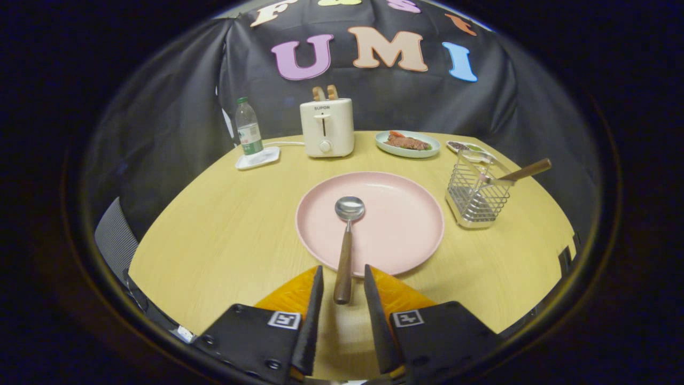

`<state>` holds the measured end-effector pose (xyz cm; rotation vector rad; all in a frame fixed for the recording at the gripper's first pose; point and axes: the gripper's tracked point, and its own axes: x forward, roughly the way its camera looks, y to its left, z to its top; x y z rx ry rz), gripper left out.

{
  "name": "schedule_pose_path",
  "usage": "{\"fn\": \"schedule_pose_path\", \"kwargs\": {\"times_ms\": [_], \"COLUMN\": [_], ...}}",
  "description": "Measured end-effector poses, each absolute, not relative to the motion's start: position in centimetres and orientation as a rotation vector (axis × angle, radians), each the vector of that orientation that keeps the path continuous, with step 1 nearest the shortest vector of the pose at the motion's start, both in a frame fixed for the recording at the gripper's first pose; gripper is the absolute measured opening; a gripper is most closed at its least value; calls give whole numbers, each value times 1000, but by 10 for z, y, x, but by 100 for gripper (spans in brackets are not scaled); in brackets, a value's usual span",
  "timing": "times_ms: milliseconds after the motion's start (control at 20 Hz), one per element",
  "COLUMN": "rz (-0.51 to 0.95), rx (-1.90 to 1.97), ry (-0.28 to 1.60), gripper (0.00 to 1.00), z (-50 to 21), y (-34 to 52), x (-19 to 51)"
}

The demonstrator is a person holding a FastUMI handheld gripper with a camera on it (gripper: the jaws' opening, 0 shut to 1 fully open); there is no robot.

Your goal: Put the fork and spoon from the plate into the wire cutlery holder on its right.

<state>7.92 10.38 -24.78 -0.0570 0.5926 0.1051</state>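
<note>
**Spoon handle between parted fingers; fork already in the holder**

The gripper (342, 278) sits low over the near edge of the wooden table (224, 240), its 2 fingers parted. The end of the spoon's wooden handle lies in the gap between them, and neither finger visibly presses on it.

The spoon (346, 240) rests on the pink plate (395, 235), bowl up near the plate's centre, handle running toward 6 o'clock and overhanging the plate's near rim.

At 3 o'clock from the plate, apart from it, stands the wire cutlery holder (477, 195). The fork (521, 172) is in it, tilted, its wooden handle sticking out toward 2 o'clock.

Beyond the plate, at 12 o'clock, is a cream toaster (326, 128) with 2 slices of bread (325, 93) standing up in its slots. At 10 o'clock a water bottle (248, 128) stands on a white coaster (258, 158). At 1 o'clock a pale green dish (407, 144) holds food, with a small dish just to its right, behind the holder.
</note>
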Motion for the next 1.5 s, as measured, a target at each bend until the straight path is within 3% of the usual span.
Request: {"fn": "schedule_pose_path", "kwargs": {"times_ms": [200,250,350,550,1100,1500], "rz": [69,69,61,41,81,104], "rx": [-62,-55,-51,-74,-7,36], "ry": [608,609,610,608,631,571], "gripper": [30,17,17,5,5,4], "z": [-261,-250,-250,-250,-234,-180], "y": [99,98,100,96,94,79], "x": [96,84,83,82,76,80]}}
